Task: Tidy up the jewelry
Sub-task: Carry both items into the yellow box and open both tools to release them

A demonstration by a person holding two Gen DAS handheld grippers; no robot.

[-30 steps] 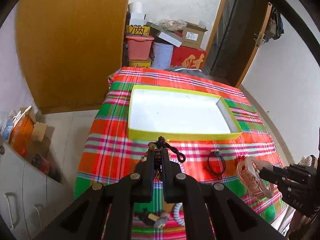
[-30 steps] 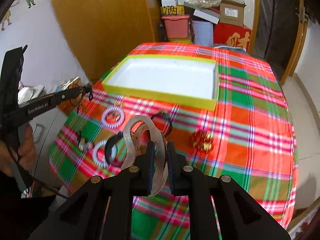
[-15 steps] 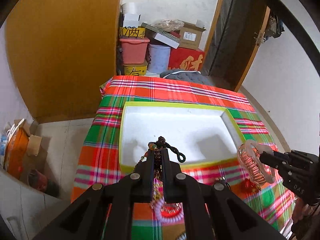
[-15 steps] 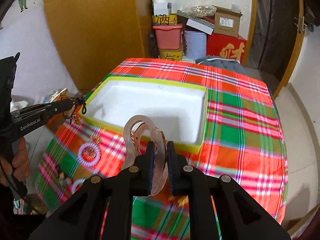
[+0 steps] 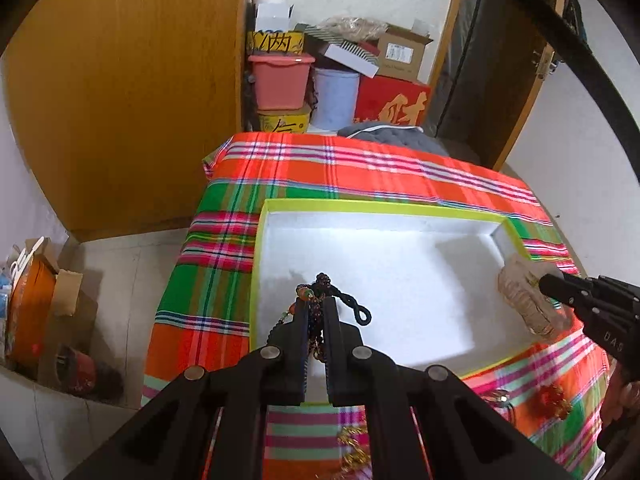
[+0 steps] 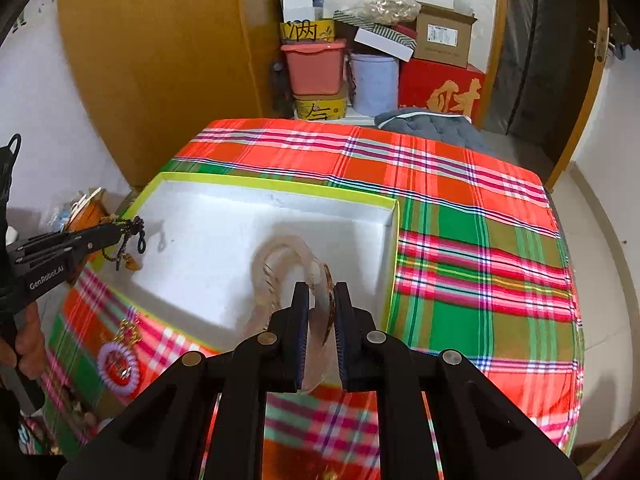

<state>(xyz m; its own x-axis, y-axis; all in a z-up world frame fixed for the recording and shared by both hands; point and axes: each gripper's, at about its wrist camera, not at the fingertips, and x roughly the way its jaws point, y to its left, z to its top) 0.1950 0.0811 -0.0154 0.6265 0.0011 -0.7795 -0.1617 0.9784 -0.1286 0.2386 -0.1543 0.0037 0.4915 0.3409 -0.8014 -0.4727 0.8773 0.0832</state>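
step: carry to tray | left gripper [image 5: 315,310] pinching beaded cord [image 5: 320,286] over white tray [image 5: 400,210] | right gripper [image 6: 319,298] pinching clear hair claw [image 6: 280,264] over the tray's right part | next: lower both, release inside tray on desk [image 6: 460,208]

Left gripper [image 5: 316,312]: black, two-fingered, pitched steeply downward, jaws nearly together and clamped on a dark beaded string [image 5: 320,286]. In the right wrist view it enters from the left edge, carried by a hand [image 6: 26,344] wrapped around its handle. Right gripper [image 6: 320,300]: likewise pitched downward, jaws narrowly set and pressed on a translucent claw hair clip [image 6: 280,268]; in the left wrist view it enters from the right edge.
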